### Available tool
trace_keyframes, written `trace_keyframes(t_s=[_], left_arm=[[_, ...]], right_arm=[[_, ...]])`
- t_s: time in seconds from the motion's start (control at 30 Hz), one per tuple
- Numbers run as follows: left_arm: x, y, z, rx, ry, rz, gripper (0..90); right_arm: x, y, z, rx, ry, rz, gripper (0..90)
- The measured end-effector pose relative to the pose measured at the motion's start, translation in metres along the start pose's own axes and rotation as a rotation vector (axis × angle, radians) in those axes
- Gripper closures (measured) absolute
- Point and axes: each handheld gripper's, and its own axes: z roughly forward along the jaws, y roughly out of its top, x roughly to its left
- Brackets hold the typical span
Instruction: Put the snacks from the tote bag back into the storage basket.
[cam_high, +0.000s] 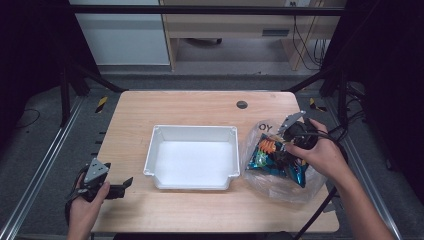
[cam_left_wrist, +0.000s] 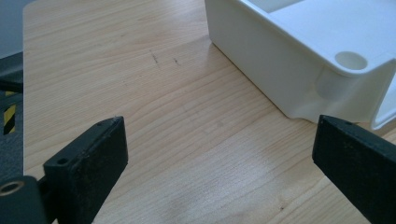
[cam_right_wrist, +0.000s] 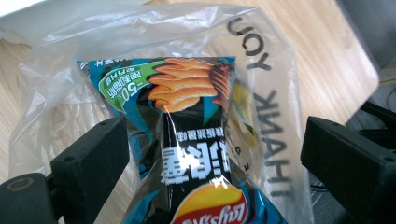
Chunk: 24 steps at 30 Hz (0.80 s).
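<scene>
In the high view, a white plastic bin (cam_high: 192, 157) sits mid-table on the wooden table (cam_high: 200, 105). To its right lies a clear plastic bag (cam_high: 280, 185) with a blue chip bag (cam_high: 272, 160) in it. The right gripper (cam_high: 286, 145) is over that chip bag. The left gripper (cam_high: 120, 189) rests at the table's near left corner, well apart from the bin.

In the left gripper view, the jaws stand wide apart over bare wood, nothing between them; the bin's corner (cam_left_wrist: 299, 60) is just ahead.

In the right gripper view, the chip bag (cam_right_wrist: 196, 140) lies between the jaws inside the plastic bag (cam_right_wrist: 275, 93), printed "THANK YOU". The jaws stand wide, and their pads are clear of the bag.
</scene>
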Motion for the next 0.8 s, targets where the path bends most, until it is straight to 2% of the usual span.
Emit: trace_keyframes(t_s=[0.17, 0.27, 0.4, 0.8], left_arm=[[-0.002, 0.000, 0.002, 0.006, 0.004, 0.008, 2.8], [-0.002, 0.000, 0.002, 0.007, 0.007, 0.007, 2.8], [0.000, 0.000, 0.002, 0.011, 0.009, 0.008, 2.8], [-0.001, -0.001, 0.002, 0.013, 0.013, 0.017, 2.7]], right_arm=[[-0.001, 0.004, 0.012, 0.041, 0.033, -0.010, 7.2], [-0.002, 0.004, 0.017, 0.040, 0.039, -0.021, 7.2], [-0.006, 0.002, 0.024, 0.039, 0.051, -0.001, 7.2], [-0.011, 0.001, 0.037, 0.053, 0.093, 0.002, 7.2]])
